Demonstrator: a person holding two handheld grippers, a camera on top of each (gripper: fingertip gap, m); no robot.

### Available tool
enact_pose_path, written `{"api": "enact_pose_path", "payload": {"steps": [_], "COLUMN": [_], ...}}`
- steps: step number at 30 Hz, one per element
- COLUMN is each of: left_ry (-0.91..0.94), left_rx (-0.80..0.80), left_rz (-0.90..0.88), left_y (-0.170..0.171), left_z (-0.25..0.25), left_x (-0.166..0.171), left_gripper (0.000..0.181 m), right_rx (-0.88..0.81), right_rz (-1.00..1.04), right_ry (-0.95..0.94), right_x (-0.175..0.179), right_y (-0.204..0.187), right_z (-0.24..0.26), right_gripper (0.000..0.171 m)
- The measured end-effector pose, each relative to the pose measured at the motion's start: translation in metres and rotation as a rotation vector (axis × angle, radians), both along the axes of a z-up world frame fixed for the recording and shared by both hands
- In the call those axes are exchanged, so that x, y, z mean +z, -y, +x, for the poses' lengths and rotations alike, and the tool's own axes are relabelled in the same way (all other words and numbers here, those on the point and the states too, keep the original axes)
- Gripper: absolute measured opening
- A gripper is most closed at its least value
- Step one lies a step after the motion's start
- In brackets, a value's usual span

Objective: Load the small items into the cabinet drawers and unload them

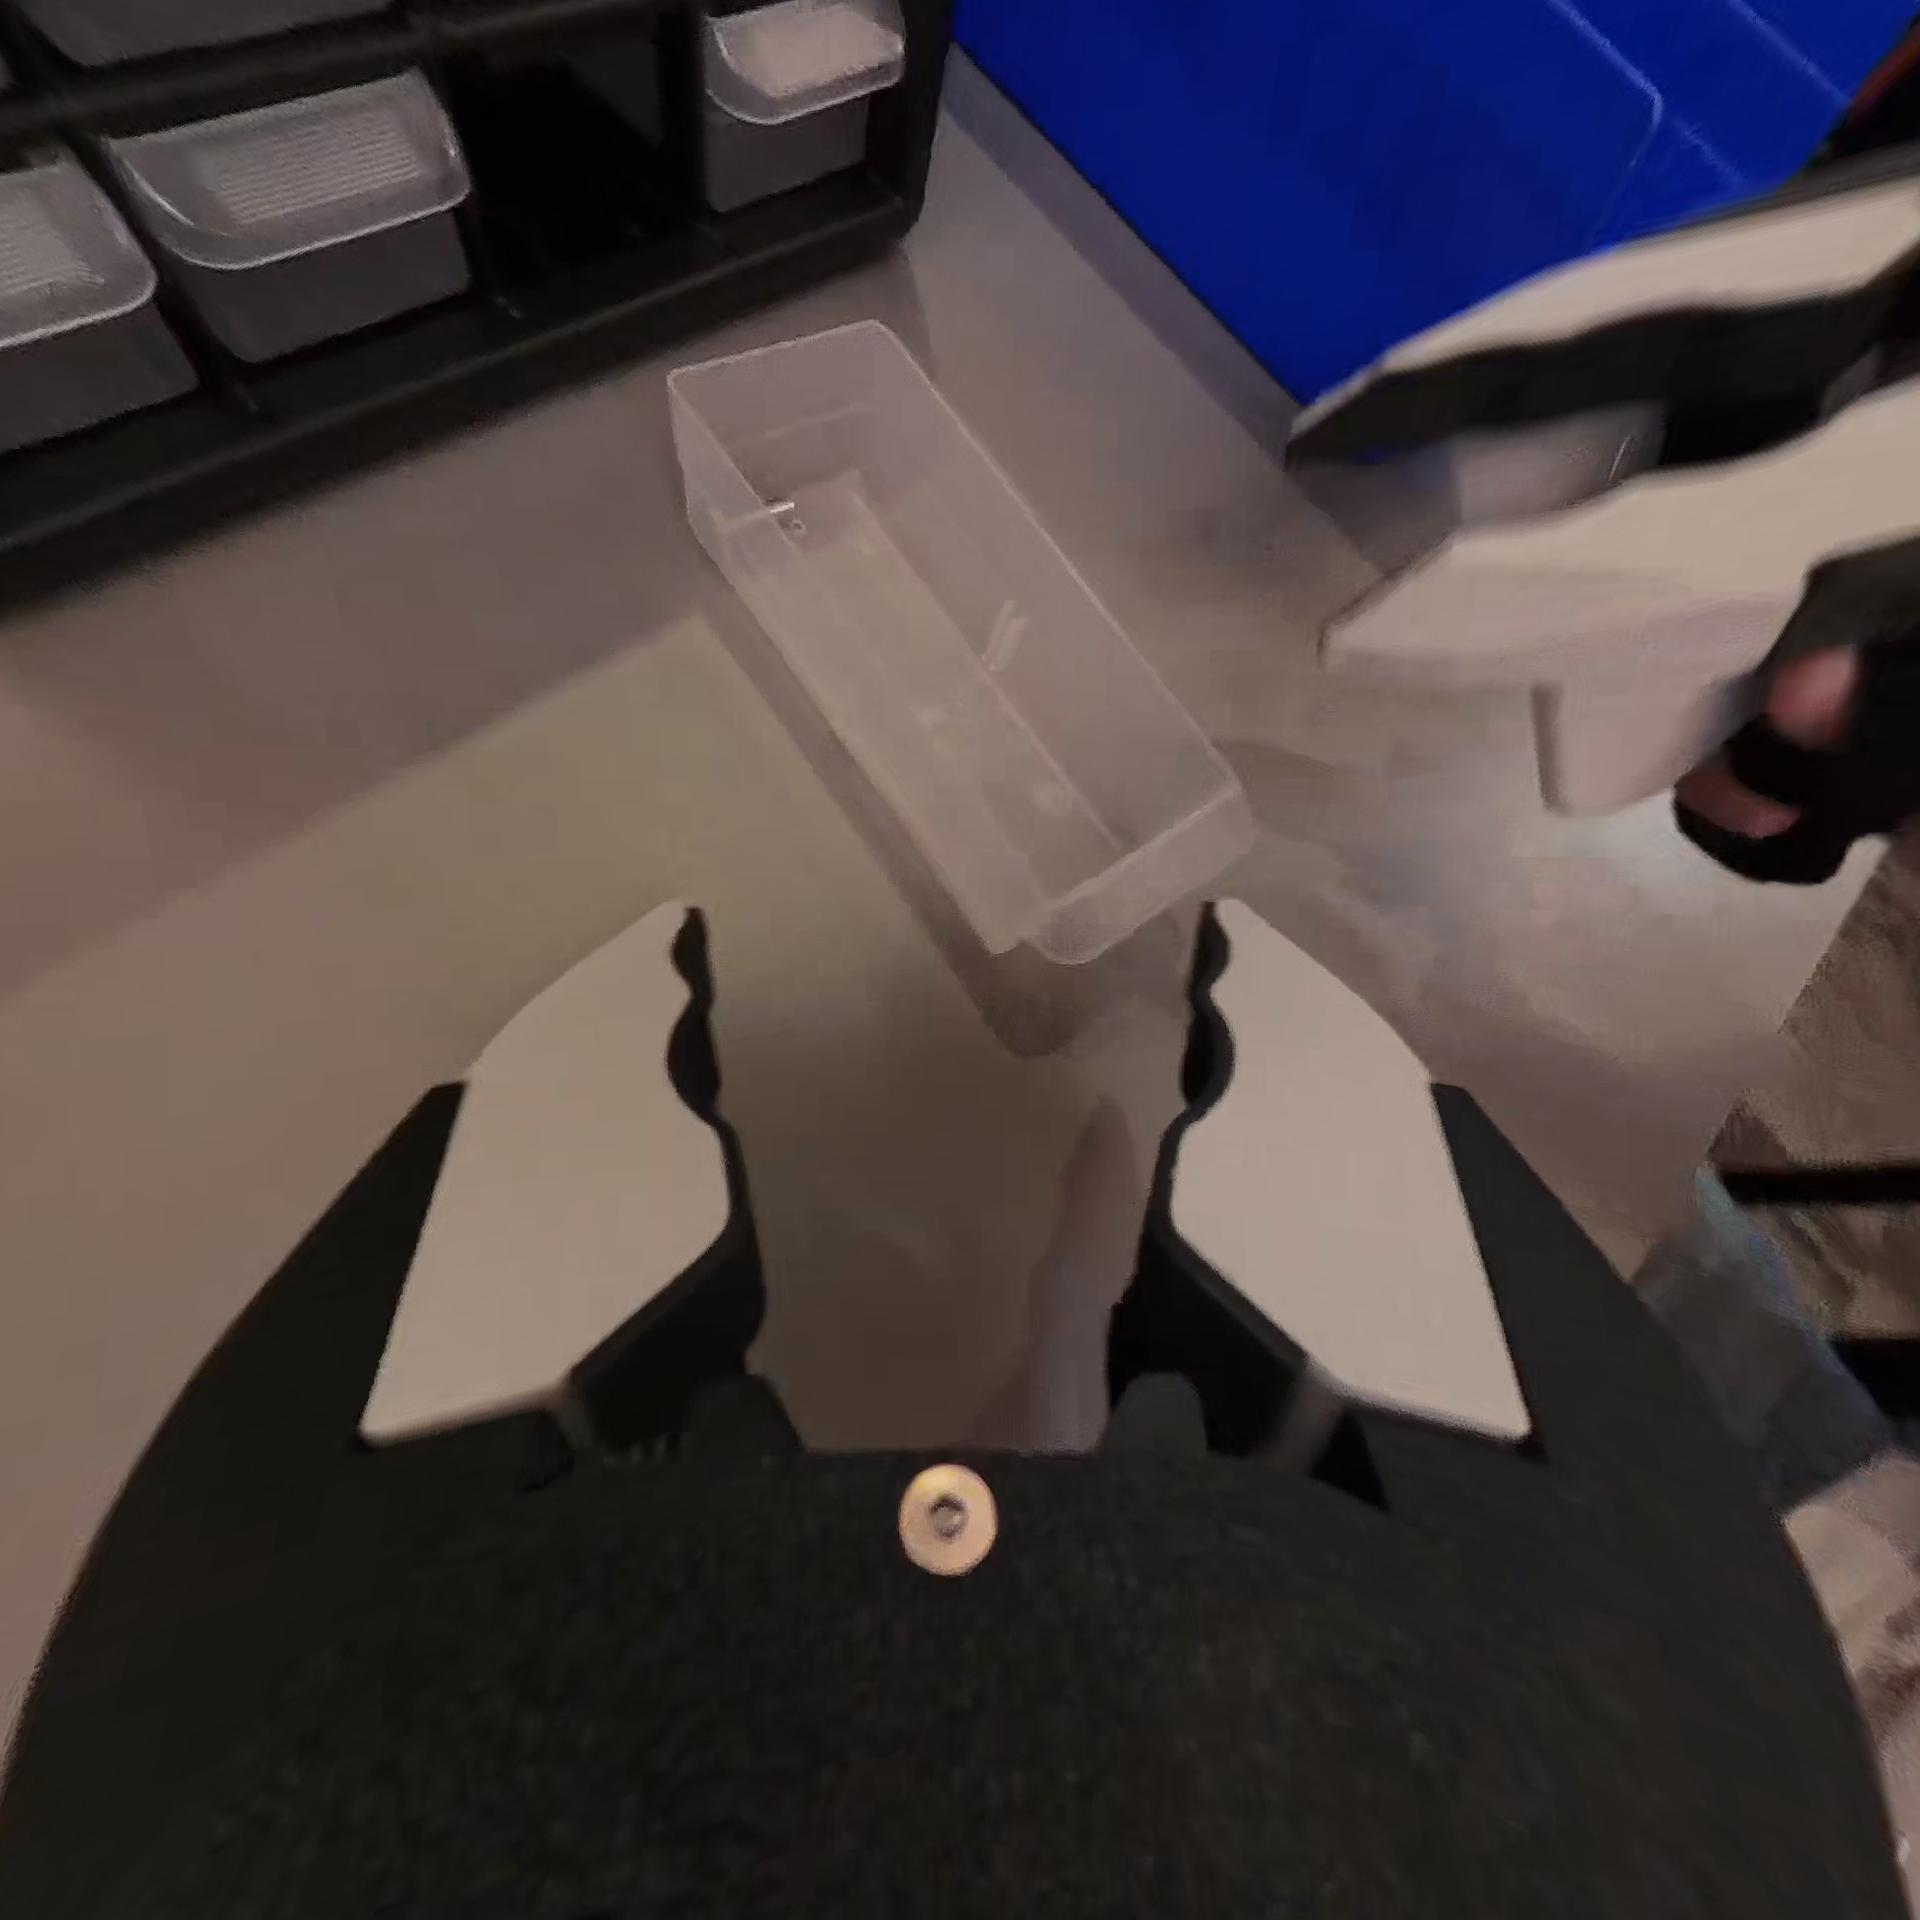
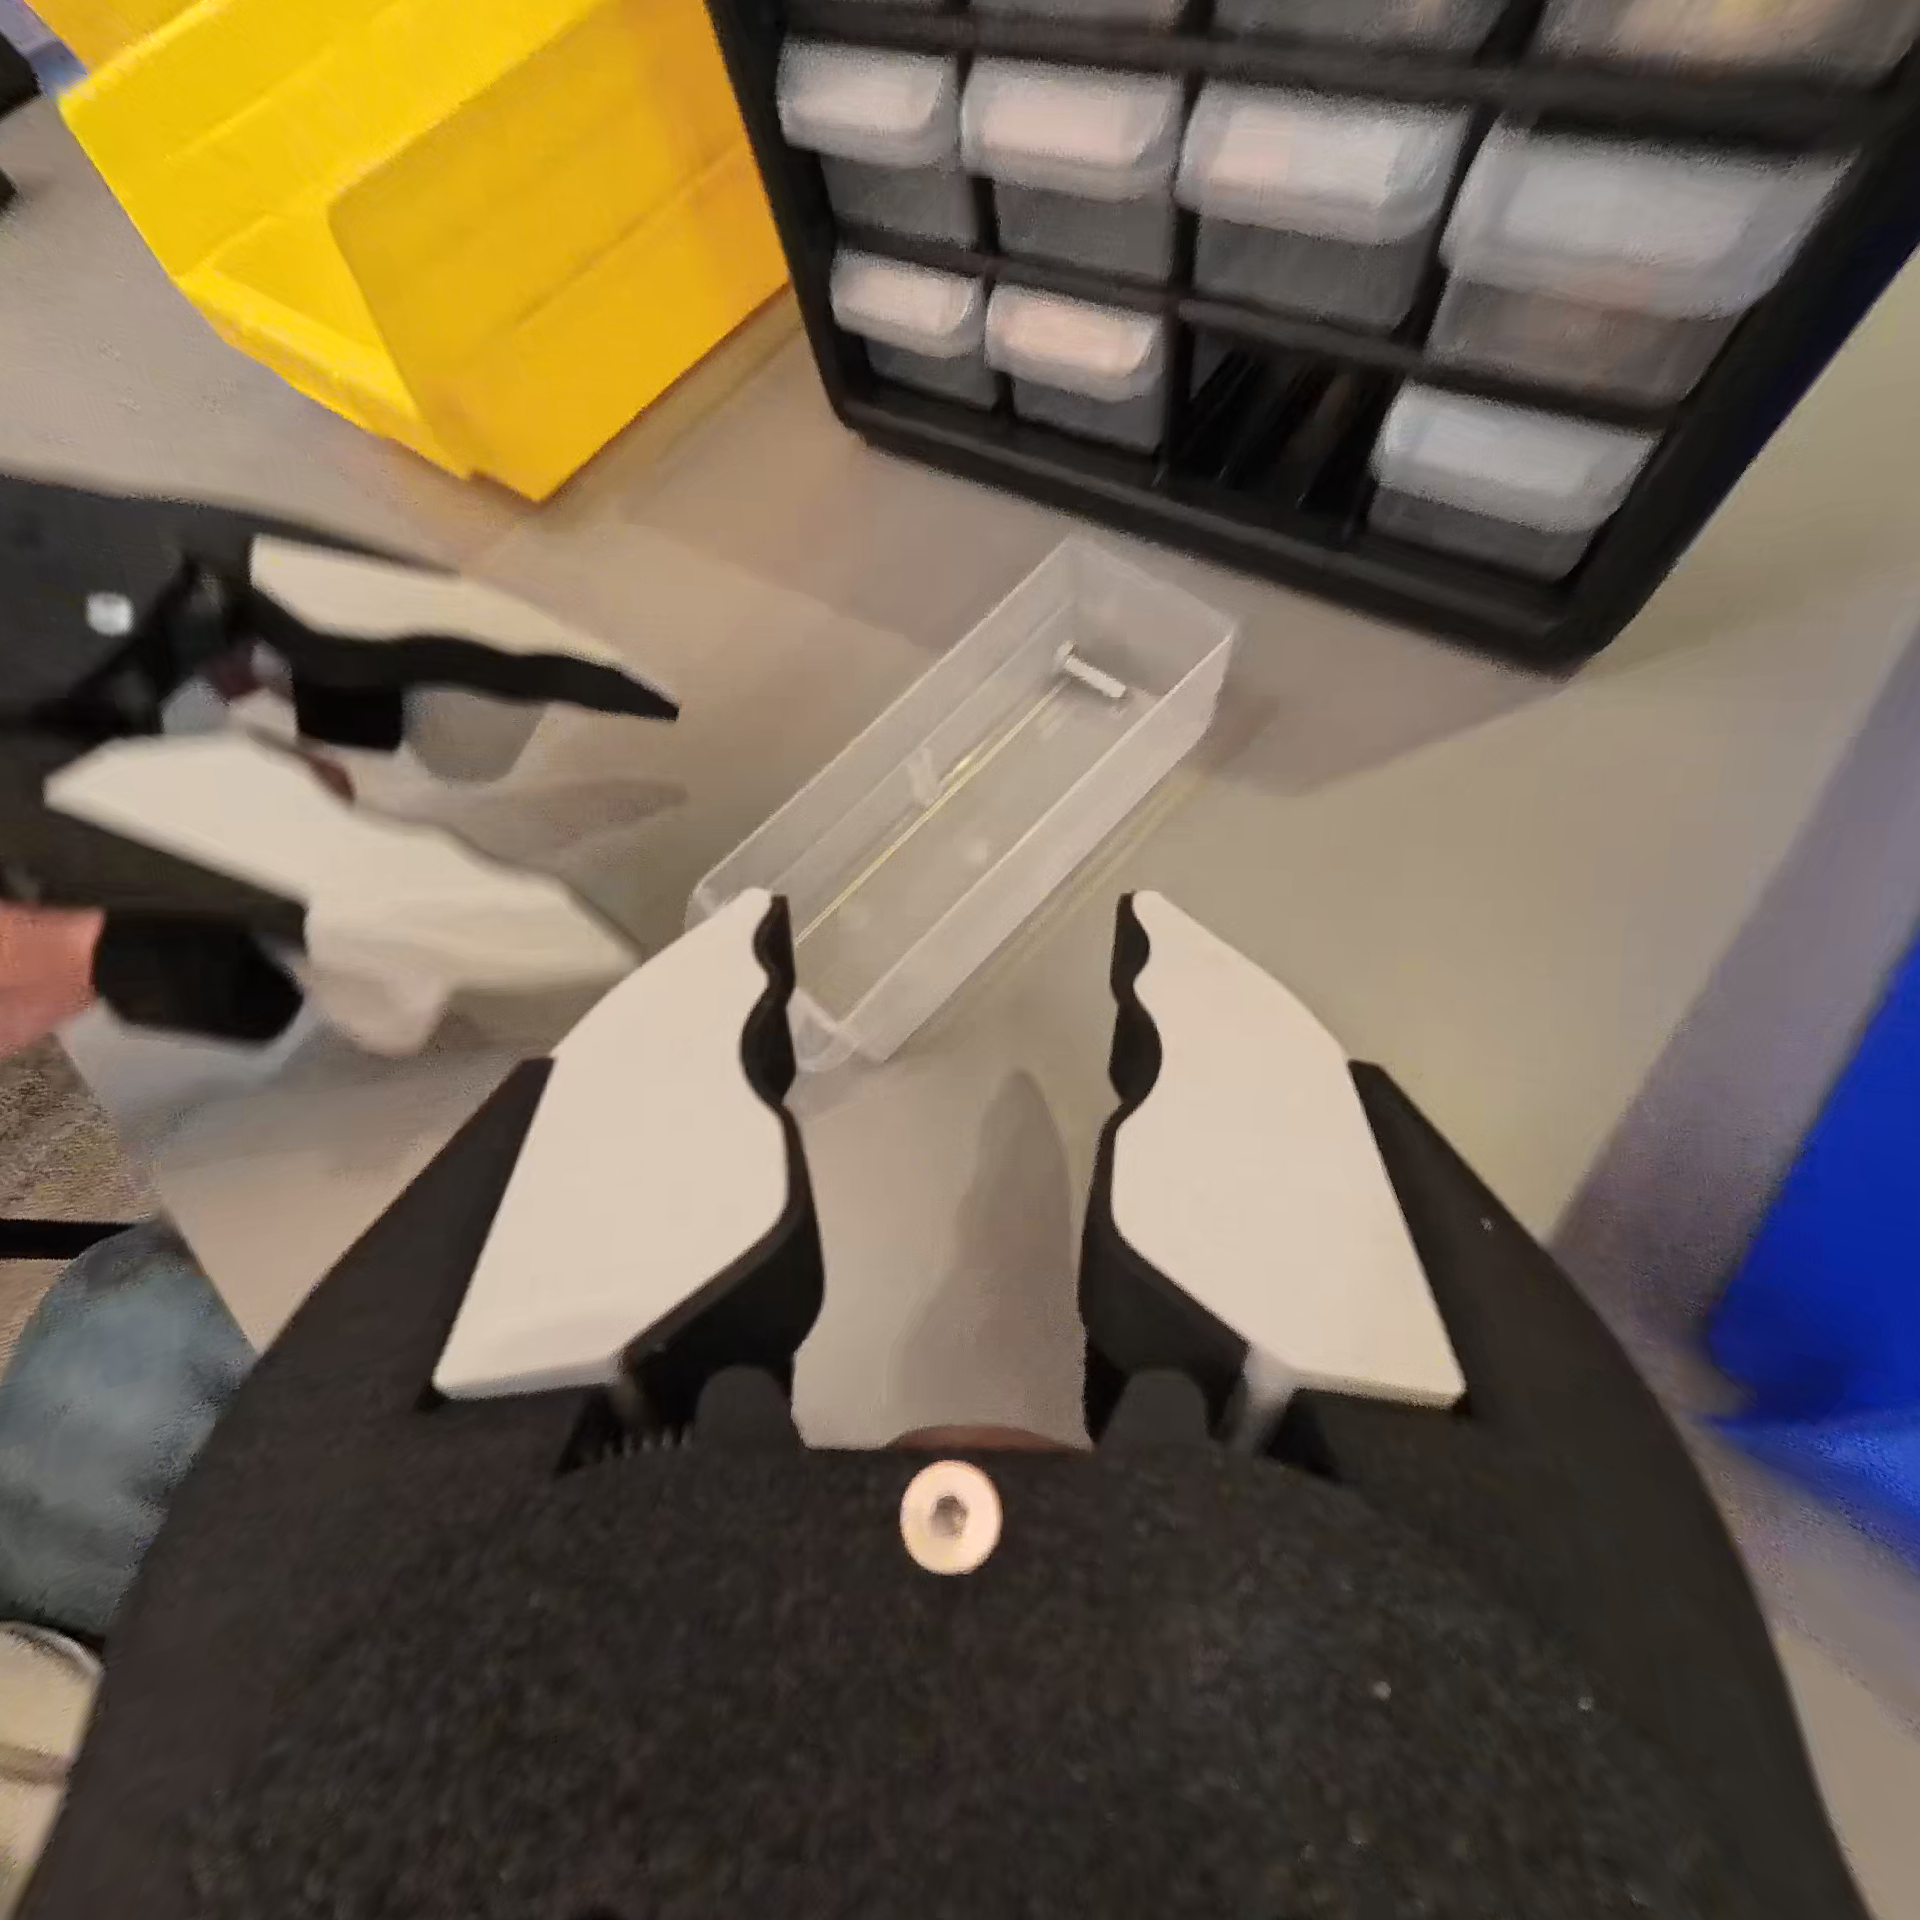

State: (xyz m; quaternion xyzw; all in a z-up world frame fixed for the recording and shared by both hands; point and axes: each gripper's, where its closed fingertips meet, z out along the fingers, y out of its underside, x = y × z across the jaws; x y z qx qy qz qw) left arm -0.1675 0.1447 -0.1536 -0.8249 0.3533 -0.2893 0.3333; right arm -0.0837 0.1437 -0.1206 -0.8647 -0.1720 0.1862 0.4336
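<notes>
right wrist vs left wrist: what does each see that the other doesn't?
Right wrist only: yellow bin and the cabinet's empty bottom-row slot. Left wrist only: nothing distinct, though the blue bin shows far more fully. Both: clear drawer lying out on the table, small metal part inside, left gripper and right gripper open.

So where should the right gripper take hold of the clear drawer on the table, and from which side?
Probably the near short end of the clear drawer, where a lip sticks out. It points toward the open right gripper, so come straight forward from the near side, one finger inside the wall and one outside.
</notes>
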Motion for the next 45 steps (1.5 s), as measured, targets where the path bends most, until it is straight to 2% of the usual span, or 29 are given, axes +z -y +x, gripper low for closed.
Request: {"api": "enact_pose_path", "payload": {"steps": [3,8,11,12,14,18,22,25,27,32,34,39,43,45], "left_ry": [0.013,-0.122,-0.160,-0.171,-0.180,-0.227,-0.228,-0.180,-0.166,-0.160,-0.146,-0.157,-0.182,-0.192], "left_rx": [0.124,0.315,0.362,0.364,0.360,0.276,0.167,0.121,0.113,0.066,0.045,0.003,0.005,0.023], "left_rz": [0.004,0.048,0.060,0.057,0.091,0.117,0.289,0.464,0.558,0.490,0.432,0.399,0.398,0.404], "left_y": [0.012,0.009,0.005,0.005,0.002,-0.002,-0.011,-0.012,-0.008,0.004,0.006,0.006,0.004,0.002], "left_z": [0.017,0.036,0.047,0.050,0.051,0.041,0.026,0.029,0.032,0.038,0.038,0.036,0.033,0.031], "left_x": [0.002,-0.018,-0.031,-0.034,-0.032,-0.031,-0.007,0.031,0.048,0.035,0.029,0.028,0.024,0.024], "left_gripper": [0.098,0.115,0.112,0.102,0.071,0.069,0.069,0.069,0.069,0.069,0.069,0.069,0.069,0.069], "right_rx": [0.009,0.067,0.113,0.112,0.143,0.179,0.208,0.204,0.213,0.242,0.315,0.467,0.583,0.595], "right_rz": [0.047,0.075,0.052,0.042,0.032,0.059,0.058,0.078,0.122,0.214,0.155,-0.049,-0.242,-0.356], "right_ry": [0.064,0.106,0.153,0.167,0.206,0.281,0.287,0.216,0.146,0.170,0.208,0.419,0.583,0.586], "right_x": [0.035,0.080,0.075,0.068,0.045,0.004,-0.006,0.009,0.034,0.093,0.089,0.055,0.033,0.025], "right_y": [-0.019,-0.035,-0.034,-0.033,-0.027,-0.017,-0.014,-0.014,-0.011,0.003,0.008,-0.016,-0.029,-0.032], "right_z": [0.016,0.007,0.004,0.006,0.011,0.027,0.033,0.032,0.025,0.013,0.005,-0.004,-0.015,-0.021], "right_gripper": [0.061,0.060,0.059,0.059,0.055,0.048,0.049,0.049,0.047,0.047,0.043,0.031,0.032,0.040]}}
